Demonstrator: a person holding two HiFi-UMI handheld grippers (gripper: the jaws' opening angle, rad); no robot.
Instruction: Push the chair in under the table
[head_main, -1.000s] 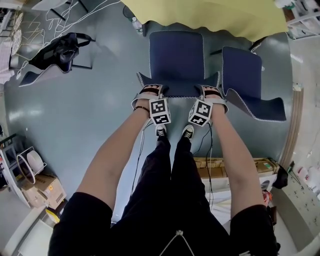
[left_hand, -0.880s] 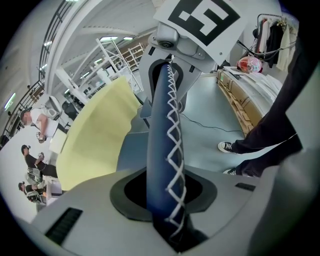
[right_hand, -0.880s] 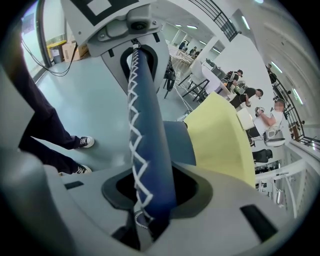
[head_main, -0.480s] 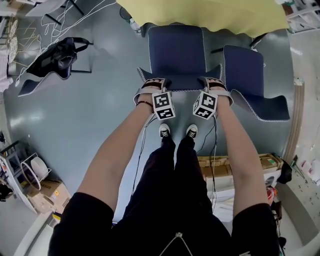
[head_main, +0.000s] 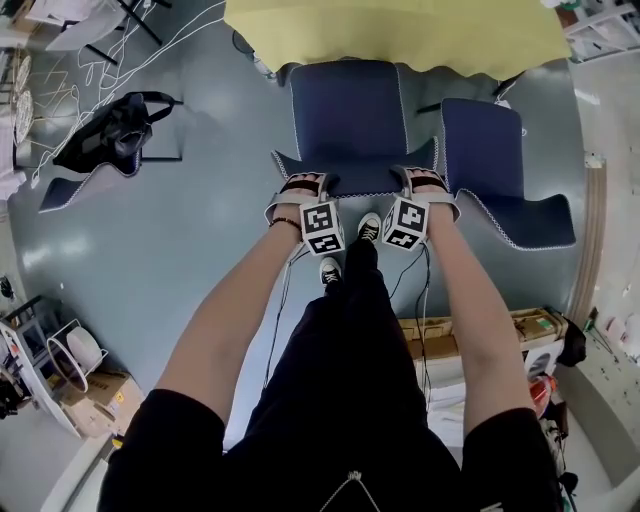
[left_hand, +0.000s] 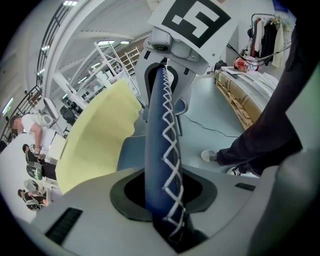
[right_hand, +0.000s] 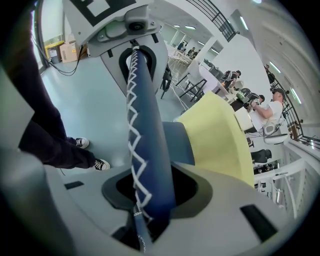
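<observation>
A navy chair with white stitching stands before the yellow table (head_main: 400, 30), its seat (head_main: 345, 110) reaching the table's edge. In the head view my left gripper (head_main: 300, 188) and right gripper (head_main: 428, 185) clamp the top edge of the backrest (head_main: 358, 178), one near each corner. The left gripper view shows the stitched backrest edge (left_hand: 162, 145) squeezed between my left gripper (left_hand: 162, 197), with the other gripper further along it. The same edge (right_hand: 147, 135) sits pinched in my right gripper (right_hand: 150, 197), and the yellow table (right_hand: 215, 135) lies beyond.
A second navy chair (head_main: 490, 150) stands close on the right. Another chair with a black bag (head_main: 110, 130) is at the left. The person's shoes (head_main: 369, 226) are just behind the backrest. Cables trail on the floor and cardboard boxes (head_main: 470, 335) lie behind.
The chair and both grippers have slid a little toward the table. One foot has stepped forward behind the backrest.
</observation>
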